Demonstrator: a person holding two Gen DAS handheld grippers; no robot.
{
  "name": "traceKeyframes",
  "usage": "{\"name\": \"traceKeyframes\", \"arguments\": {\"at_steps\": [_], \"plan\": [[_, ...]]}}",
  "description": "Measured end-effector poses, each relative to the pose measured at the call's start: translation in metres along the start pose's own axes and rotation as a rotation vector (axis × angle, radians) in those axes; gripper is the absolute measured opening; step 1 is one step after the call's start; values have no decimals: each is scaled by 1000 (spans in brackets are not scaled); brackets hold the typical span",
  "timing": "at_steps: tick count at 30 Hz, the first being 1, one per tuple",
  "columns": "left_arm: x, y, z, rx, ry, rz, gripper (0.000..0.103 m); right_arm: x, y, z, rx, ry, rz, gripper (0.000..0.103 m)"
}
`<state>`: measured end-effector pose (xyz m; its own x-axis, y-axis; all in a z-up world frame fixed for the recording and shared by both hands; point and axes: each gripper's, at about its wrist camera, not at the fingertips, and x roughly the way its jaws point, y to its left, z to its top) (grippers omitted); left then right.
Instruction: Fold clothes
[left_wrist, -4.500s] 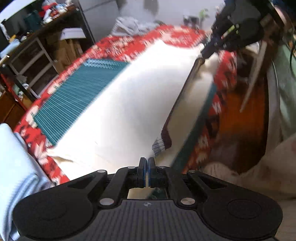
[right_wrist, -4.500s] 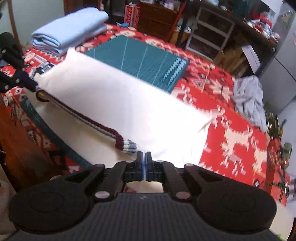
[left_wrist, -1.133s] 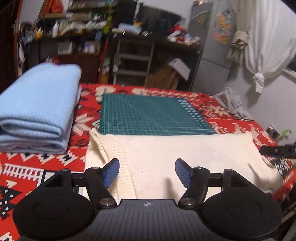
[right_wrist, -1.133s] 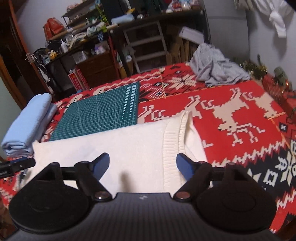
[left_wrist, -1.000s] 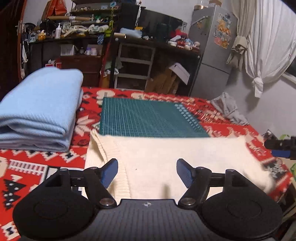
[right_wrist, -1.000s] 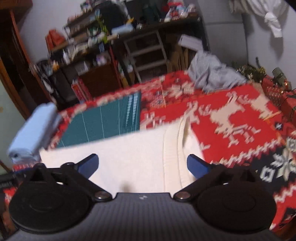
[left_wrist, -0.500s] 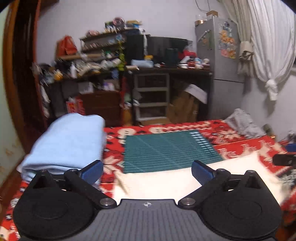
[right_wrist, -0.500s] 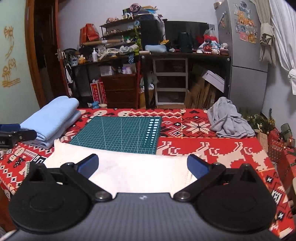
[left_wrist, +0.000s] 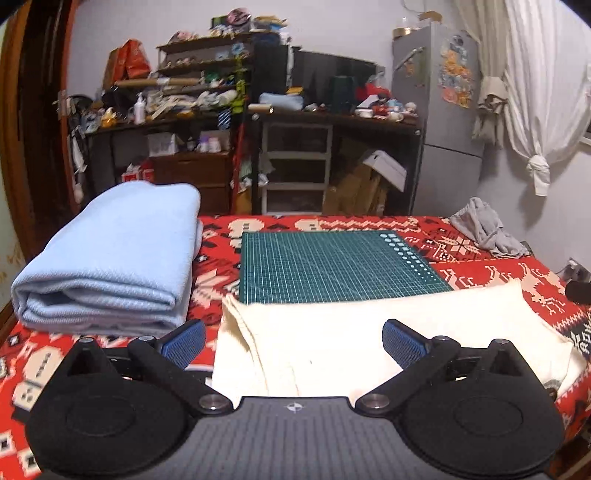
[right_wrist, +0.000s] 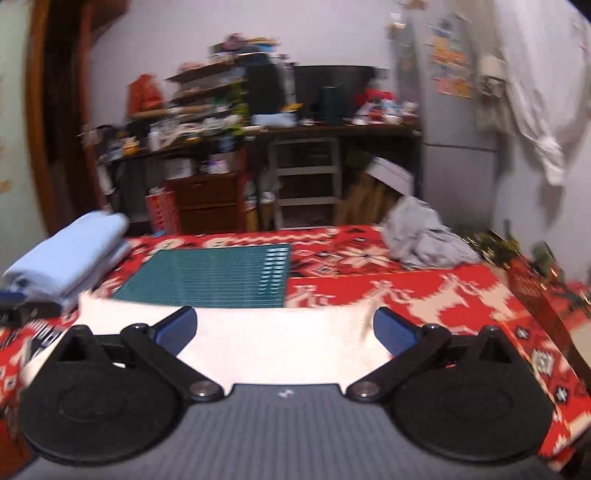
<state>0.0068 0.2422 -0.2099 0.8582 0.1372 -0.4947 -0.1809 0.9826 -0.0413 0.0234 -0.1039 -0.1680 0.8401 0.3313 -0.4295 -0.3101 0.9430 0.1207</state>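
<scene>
A cream knitted sweater (left_wrist: 369, 332) lies folded into a long band along the near edge of the table, partly over a green cutting mat (left_wrist: 332, 266). My left gripper (left_wrist: 291, 341) hovers open above its left part, nothing between the blue pads (left_wrist: 183, 338). In the blurred right wrist view the same sweater (right_wrist: 280, 339) lies under my open right gripper (right_wrist: 284, 328), which holds nothing. The left gripper's tip (right_wrist: 14, 306) shows at the left edge there, and the right gripper's tip (left_wrist: 578, 291) at the right edge of the left wrist view.
A folded light blue blanket (left_wrist: 110, 258) sits at the table's left. A crumpled grey garment (left_wrist: 487, 232) lies at the far right corner. The table wears a red patterned cloth (left_wrist: 480, 266). Cluttered shelves, drawers and a fridge (left_wrist: 439, 129) stand behind.
Both grippers, shut on the sweater's edge 4.5 s ago, have let go and opened wide. They have since drawn back and tilted up, so more of the room shows.
</scene>
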Motion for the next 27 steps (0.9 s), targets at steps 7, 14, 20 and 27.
{"name": "traceKeyframes", "arguments": {"at_steps": [7, 14, 20, 27], "plan": [[32, 30, 5, -33, 52, -44, 81, 52, -29, -1, -83, 159, -28, 103], [83, 61, 12, -139, 178, -121, 50, 100, -70, 14, 100, 208, 59, 85], [102, 65, 2, -136, 205, -169, 36, 146, -93, 12, 141, 272, 77, 41], [102, 64, 8, -152, 146, -186, 5, 160, -90, 14, 125, 264, 108, 4]]}}
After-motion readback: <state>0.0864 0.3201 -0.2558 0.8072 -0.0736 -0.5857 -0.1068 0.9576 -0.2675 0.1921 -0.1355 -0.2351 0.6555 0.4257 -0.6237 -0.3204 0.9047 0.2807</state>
